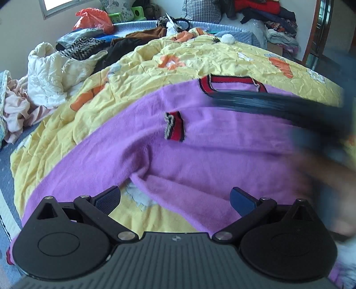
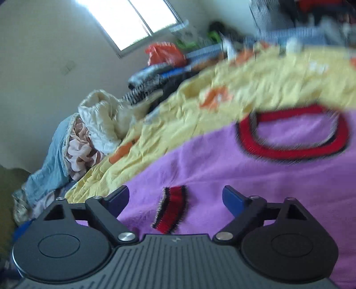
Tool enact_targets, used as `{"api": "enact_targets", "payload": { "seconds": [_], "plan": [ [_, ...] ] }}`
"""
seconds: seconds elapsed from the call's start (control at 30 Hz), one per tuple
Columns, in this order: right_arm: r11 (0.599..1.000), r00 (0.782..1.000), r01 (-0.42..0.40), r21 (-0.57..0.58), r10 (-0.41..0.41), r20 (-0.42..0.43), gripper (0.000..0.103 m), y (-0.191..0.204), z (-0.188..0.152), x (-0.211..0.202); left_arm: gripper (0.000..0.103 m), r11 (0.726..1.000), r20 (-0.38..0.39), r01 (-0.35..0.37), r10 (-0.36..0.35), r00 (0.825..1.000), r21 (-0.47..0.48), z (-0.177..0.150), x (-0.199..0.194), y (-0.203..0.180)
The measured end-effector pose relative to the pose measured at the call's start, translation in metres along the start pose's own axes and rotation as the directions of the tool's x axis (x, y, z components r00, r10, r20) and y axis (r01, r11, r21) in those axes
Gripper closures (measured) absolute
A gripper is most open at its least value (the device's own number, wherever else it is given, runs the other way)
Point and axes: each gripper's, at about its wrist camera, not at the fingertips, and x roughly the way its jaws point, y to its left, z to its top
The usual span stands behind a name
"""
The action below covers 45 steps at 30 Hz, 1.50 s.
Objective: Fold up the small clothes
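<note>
A small purple fleece top (image 1: 200,142) lies spread on the yellow quilt (image 1: 178,66). Its red and black collar (image 1: 233,83) is at the far side and a red cuff (image 1: 174,126) lies folded onto the body. My left gripper (image 1: 175,199) is open and empty over the top's near hem. The right gripper crosses the left wrist view as a dark blur (image 1: 289,111). In the right wrist view the top (image 2: 244,177) fills the lower right, with the collar (image 2: 293,133) ahead. My right gripper (image 2: 175,197) is open just above the red cuff (image 2: 171,209).
A cream padded jacket (image 1: 49,73) and pink clothes (image 1: 15,111) are heaped at the left of the bed. Dark clothes (image 1: 124,46) and an orange bag (image 1: 93,20) lie at the far side. A clothes pile (image 1: 271,20) sits far right.
</note>
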Motion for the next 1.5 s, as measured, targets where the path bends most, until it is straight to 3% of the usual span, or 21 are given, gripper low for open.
{"api": "enact_targets", "payload": {
  "seconds": [0.1,0.23,0.4,0.47,0.5,0.53,0.57,0.6,0.63,0.7,0.83,0.87,0.93,1.0,1.07,1.13,1.23,1.3,1.4,1.47,1.5],
  "plan": [
    [0.989,0.982,0.147,0.002,-0.146,0.12,0.012,-0.05,-0.009,-0.089,0.0,0.999,0.021,-0.017,0.018,1.0,-0.044,0.012,0.011,0.01],
    [0.919,0.915,0.376,0.115,-0.388,0.109,0.01,-0.135,-0.029,-0.167,0.0,0.987,0.076,0.09,-0.08,0.994,-0.132,0.035,0.032,0.026],
    [0.872,0.895,0.423,0.245,-0.445,0.04,0.011,-0.197,-0.042,-0.184,0.0,0.937,0.099,0.301,-0.287,0.953,-0.176,0.075,0.087,0.022],
    [0.872,0.897,0.421,0.251,-0.44,0.023,0.011,-0.2,-0.047,-0.171,0.0,0.925,0.085,0.331,-0.32,0.943,-0.187,0.087,0.112,0.014],
    [0.889,0.909,0.395,0.233,-0.415,0.044,0.02,-0.196,-0.049,-0.166,0.0,0.931,0.053,0.32,-0.316,0.947,-0.173,0.092,0.126,0.008],
    [0.874,0.888,0.448,0.188,-0.46,0.023,0.028,-0.19,-0.049,-0.159,0.0,0.945,0.024,0.285,-0.285,0.958,-0.159,0.094,0.138,0.003],
    [0.824,0.829,0.553,0.122,-0.559,0.01,0.042,-0.18,-0.047,-0.152,0.0,0.962,-0.006,0.227,-0.23,0.973,-0.15,0.094,0.15,0.0],
    [0.801,0.799,0.591,0.096,-0.598,0.062,0.043,-0.168,-0.048,-0.154,0.0,0.975,-0.038,0.178,-0.184,0.982,-0.13,0.094,0.161,-0.003],
    [0.836,0.829,0.538,0.106,-0.548,0.112,0.043,-0.163,-0.049,-0.16,0.0,0.983,-0.061,0.144,-0.151,0.987,-0.115,0.093,0.169,-0.003],
    [0.898,0.893,0.429,0.098,-0.438,0.103,0.043,-0.151,-0.042,-0.154,0.0,0.996,-0.045,0.049,-0.052,0.998,-0.074,0.088,0.171,-0.002],
    [0.922,0.924,0.381,-0.071,-0.38,0.027,0.042,-0.122,-0.036,-0.109,0.0,0.993,-0.019,0.008,-0.01,1.0,-0.117,0.082,0.175,0.017],
    [0.909,0.913,0.405,-0.099,-0.408,-0.011,0.043,-0.119,-0.037,-0.096,0.0,0.993,-0.016,0.008,-0.01,1.0,-0.115,0.081,0.176,0.019],
    [0.853,0.862,0.486,-0.189,-0.504,-0.058,0.043,-0.12,-0.048,-0.078,0.0,0.994,-0.019,-0.025,0.023,1.0,-0.108,0.083,0.174,0.023],
    [0.846,0.857,0.503,-0.18,-0.514,-0.023,0.025,-0.131,-0.057,-0.086,0.0,0.992,-0.031,-0.072,0.069,0.997,-0.106,0.085,0.171,0.031],
    [0.846,0.851,0.514,-0.139,-0.523,-0.039,0.023,-0.138,-0.054,-0.094,0.0,0.99,-0.037,-0.066,0.062,0.997,-0.126,0.082,0.159,0.043],
    [0.862,0.867,0.493,-0.118,-0.498,-0.02,0.022,-0.13,-0.052,-0.106,0.0,0.987,-0.015,-0.016,0.014,1.0,-0.157,0.074,0.141,0.056],
    [0.897,0.902,0.43,-0.101,-0.432,-0.002,0.022,-0.111,-0.047,-0.111,0.0,0.963,0.023,0.143,-0.141,0.99,-0.227,0.057,0.121,0.072],
    [0.92,0.924,0.38,-0.097,-0.381,0.007,0.02,-0.095,-0.044,-0.102,0.0,0.95,0.028,0.168,-0.166,0.986,-0.263,0.05,0.12,0.075],
    [0.945,0.948,0.312,-0.1,-0.316,-0.033,0.017,-0.073,-0.041,-0.068,0.0,0.974,-0.021,0.002,-0.007,1.0,-0.226,0.048,0.135,0.067],
    [0.936,0.94,0.324,-0.134,-0.335,-0.069,0.016,-0.061,-0.042,-0.046,0.0,0.976,-0.095,-0.148,0.134,0.986,-0.16,0.045,0.145,0.061],
    [0.931,0.932,0.337,-0.141,-0.352,-0.091,0.016,-0.056,-0.044,-0.037,0.0,0.974,-0.092,-0.166,0.153,0.984,-0.153,0.04,0.138,0.063]
  ]
}}
